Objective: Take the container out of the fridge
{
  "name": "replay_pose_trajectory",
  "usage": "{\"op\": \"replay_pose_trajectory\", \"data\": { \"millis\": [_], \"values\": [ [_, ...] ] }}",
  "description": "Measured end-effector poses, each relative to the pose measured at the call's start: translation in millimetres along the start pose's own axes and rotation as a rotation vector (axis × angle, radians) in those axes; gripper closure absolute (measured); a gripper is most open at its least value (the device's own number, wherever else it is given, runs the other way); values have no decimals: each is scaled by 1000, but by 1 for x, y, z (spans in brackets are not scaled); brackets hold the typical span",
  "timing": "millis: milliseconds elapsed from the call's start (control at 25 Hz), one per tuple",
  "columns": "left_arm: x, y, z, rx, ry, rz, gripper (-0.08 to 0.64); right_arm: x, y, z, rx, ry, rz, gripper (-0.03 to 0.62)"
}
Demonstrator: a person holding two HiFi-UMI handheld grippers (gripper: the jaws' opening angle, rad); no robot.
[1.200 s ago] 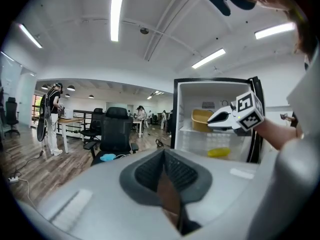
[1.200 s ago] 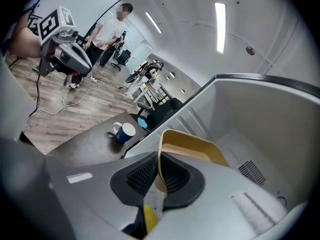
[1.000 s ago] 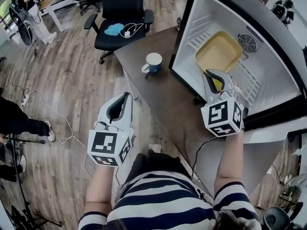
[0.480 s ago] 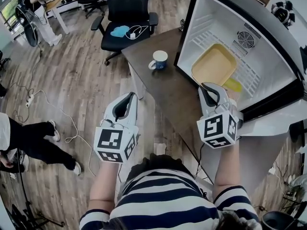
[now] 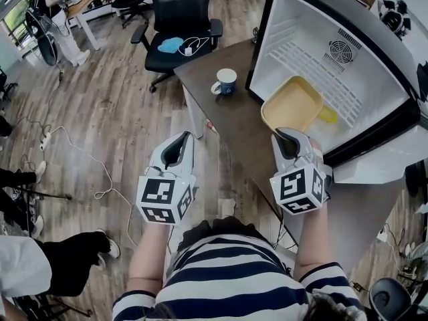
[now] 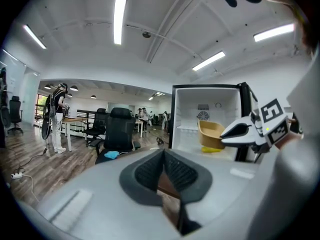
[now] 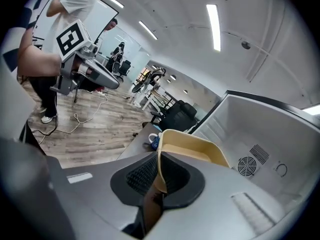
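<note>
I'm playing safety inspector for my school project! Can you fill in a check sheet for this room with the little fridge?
Surface: brown table with the open fridge on it.
Job's things: tan container at the fridge's open front, gripped by its rim.
Clutter: mug on the table; yellow item in the fridge under the container.
Grippers: right gripper shut on the container; left gripper shut and empty, over the floor.
Cables: white cable across the floor; another on the chair seat.
Surroundings: wood floor, black office chair, people at the left edge.
</note>
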State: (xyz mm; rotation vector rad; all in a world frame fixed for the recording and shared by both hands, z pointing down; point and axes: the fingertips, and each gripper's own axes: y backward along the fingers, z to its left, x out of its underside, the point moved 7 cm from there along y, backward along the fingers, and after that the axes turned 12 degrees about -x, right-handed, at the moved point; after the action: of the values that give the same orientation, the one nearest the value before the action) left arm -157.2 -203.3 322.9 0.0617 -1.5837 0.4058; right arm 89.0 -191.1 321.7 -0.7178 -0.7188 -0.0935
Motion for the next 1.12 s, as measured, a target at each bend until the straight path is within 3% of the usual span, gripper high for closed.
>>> {"op": "replay_pose_trajectory", "data": {
  "millis": [1120],
  "values": [
    [27,-1,3,-45,26,57,560,20,-18,64,-171,-81,-14,575]
  ]
}}
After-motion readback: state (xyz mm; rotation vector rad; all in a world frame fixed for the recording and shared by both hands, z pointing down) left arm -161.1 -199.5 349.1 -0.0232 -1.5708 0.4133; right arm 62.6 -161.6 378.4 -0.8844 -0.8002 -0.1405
